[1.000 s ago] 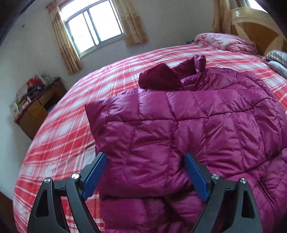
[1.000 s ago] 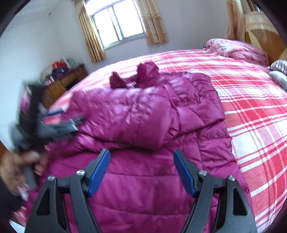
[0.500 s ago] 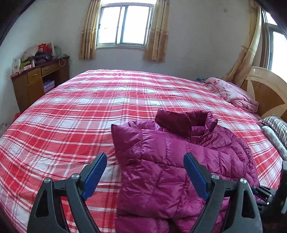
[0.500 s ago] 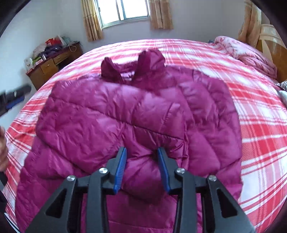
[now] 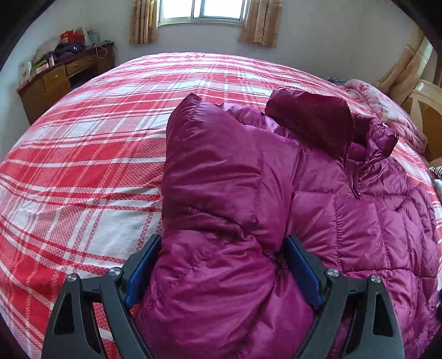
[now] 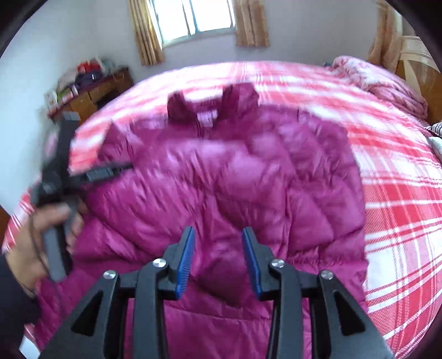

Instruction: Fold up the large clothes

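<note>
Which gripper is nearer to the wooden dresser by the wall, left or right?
Left. The left gripper is at the jacket's edge on the side facing the wooden dresser. The right gripper is pinching the jacket near its middle, farther from the dresser.

The right hand-held gripper (image 6: pixel 218 259) has narrowed onto a fold (blurred) of the puffer jacket (image 6: pixel 234 176)

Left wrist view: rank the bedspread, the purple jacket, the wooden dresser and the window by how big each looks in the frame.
1. Plaid bedspread, though partly covered.
2. Purple jacket; it sits closest to the camera, so the top two are unsure.
3. Wooden dresser.
4. Window, cut off by the frame edge.
</note>
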Demonstrator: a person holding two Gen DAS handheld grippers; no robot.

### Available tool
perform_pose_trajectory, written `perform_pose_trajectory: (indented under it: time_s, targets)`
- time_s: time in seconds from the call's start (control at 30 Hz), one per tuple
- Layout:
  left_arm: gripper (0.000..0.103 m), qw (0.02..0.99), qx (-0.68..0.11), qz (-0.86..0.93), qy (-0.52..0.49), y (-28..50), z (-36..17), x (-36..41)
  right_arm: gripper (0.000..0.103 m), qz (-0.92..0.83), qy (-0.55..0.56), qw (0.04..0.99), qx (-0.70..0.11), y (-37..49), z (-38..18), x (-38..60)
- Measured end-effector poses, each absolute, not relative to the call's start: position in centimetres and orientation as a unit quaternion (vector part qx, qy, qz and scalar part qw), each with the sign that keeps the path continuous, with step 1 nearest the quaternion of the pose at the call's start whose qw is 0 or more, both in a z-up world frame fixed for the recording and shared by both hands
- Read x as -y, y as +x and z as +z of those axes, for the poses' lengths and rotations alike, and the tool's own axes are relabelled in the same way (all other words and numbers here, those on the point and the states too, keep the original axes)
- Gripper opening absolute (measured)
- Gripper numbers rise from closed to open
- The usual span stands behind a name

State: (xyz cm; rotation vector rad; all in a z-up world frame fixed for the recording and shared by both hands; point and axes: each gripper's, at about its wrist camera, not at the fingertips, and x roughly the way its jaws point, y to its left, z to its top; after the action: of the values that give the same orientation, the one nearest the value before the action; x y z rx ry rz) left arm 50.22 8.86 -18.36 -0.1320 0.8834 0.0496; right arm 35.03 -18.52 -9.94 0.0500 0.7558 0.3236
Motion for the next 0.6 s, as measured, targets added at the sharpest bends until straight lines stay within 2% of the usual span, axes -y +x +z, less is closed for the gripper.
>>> perform_pose_trajectory:
  time_s: [0.13, 0.23, 0.33, 0.47, 0.6]
  targets:
    - [0.089, 0.902, -0.427, 0.029, -0.055, 50.0, -18.4, -8.5, 0.039, 0.157, 0.028, 0.922, -0.352, 37.0, -8.4, 17.6]
    - [0.089, 0.907, -0.415, 0.035, -0.065, 49.5, -17.9, -9.0, 0.039, 0.143, 0.010, 0.914, -0.380, 39.2, -10.7, 17.4]
    - [0.089, 0.923, -0.373, 0.053, -0.078, 47.5, -16.1, -9.7, 0.034, 0.131, 0.012, 0.901, -0.413, 40.1, -13.7, 18.5]
    - [0.089, 0.937, -0.339, 0.029, -0.080, 45.5, -14.2, -8.8, 0.033, 0.129, -0.008, 0.910, -0.394, 39.1, -15.0, 18.4]
    - [0.089, 0.940, -0.337, -0.018, -0.053, 45.5, -13.3, -5.7, 0.035, 0.126, -0.021, 0.912, -0.391, 38.9, -15.5, 18.1]
